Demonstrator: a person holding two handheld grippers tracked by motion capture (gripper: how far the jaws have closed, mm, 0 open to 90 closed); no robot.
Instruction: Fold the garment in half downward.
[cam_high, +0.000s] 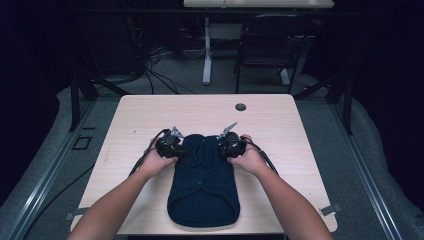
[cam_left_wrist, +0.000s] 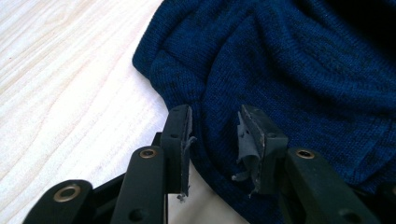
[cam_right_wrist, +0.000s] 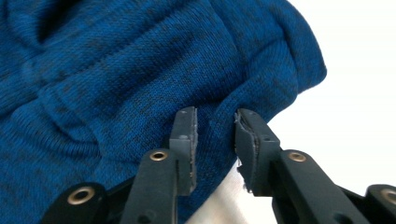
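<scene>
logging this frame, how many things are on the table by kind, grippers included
sweater: 1
grippers: 2, left gripper and right gripper, each at an upper side of the sweater, jaws open astride its edge
table grommet: 1
total: 4

Sweater (cam_high: 202, 180) lies on the table (cam_high: 280, 125), near edge, centred. My left gripper (cam_high: 170, 145) and right gripper (cam_high: 231, 143) flank its far end.
</scene>
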